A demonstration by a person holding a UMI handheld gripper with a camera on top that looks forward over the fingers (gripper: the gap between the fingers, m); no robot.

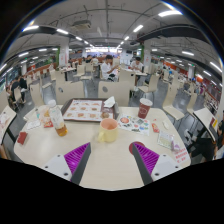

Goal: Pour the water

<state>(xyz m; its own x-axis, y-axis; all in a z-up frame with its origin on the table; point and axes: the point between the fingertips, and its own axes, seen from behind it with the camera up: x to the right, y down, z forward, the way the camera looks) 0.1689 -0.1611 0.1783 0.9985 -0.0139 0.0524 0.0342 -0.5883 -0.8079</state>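
My gripper [110,160] is hovering open and empty above the near edge of the round white table [100,170], its two pads spread wide with nothing between them. I am judging this as the approach stage of the pour: nothing is being held yet. A pale cup [109,130] is standing just ahead of the fingers, about centred between them and apart from both. A bottle [56,117] of amber liquid is sitting well off to the left, beyond the left finger, and a darker cup [144,108] is standing farther back to the right. Which vessel holds the water I cannot tell. Next, I am expecting to move forward and close on a vessel squarely, keeping it upright.
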